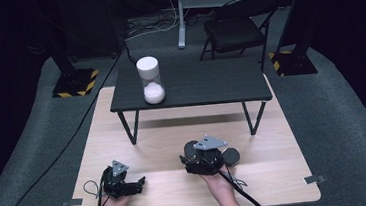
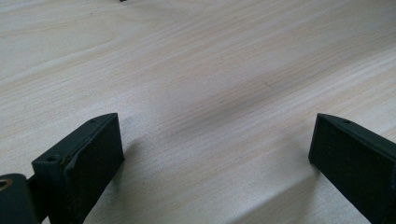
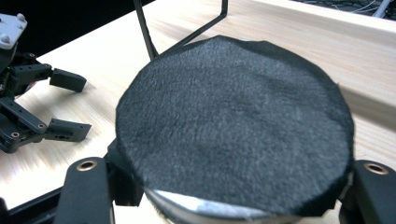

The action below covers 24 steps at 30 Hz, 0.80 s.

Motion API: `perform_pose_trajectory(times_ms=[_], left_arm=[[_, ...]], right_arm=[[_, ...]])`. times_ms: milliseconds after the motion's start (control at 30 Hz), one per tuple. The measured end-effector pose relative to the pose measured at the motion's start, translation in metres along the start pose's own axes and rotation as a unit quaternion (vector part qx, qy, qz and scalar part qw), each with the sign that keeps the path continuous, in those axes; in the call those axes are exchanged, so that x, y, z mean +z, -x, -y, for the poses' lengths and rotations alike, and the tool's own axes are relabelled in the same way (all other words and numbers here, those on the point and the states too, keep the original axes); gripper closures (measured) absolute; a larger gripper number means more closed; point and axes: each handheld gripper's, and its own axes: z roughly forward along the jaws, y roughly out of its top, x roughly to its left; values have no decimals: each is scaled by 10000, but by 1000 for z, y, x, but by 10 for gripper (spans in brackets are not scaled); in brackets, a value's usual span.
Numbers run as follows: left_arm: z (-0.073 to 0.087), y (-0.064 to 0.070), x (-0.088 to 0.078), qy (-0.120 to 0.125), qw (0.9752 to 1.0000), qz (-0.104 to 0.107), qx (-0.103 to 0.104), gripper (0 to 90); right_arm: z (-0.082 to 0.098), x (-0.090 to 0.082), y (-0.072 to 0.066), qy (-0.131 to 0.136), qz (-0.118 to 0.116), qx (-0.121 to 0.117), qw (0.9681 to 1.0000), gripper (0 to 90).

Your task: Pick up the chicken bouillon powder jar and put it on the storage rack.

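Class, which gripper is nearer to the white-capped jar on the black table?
Right. The right gripper, shut on a black disc, sits closer below the jar; the left gripper rests lower, farther away.

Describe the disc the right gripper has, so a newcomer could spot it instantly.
On the light wooden table, in front of the small black table, find the right gripper. Its jaws clamp a round disc: black felt face, silvery rim, unlike the similar dark disc lying loose beside it.

The left gripper (image 1: 139,183) rests low near the table's front-left corner, jaws spread wide and empty. The right gripper (image 1: 192,157), held above the front edge, is clamped on a black felt-topped disc (image 3: 233,126).
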Motion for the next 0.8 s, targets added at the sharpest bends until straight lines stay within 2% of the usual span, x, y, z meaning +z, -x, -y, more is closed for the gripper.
perform_pose_trajectory(times_ms=[800], left_arm=[[0,0,0,0,10000,0,-1,27]], right_arm=[[-12,-14,5,67,-94,36,9999,305]])
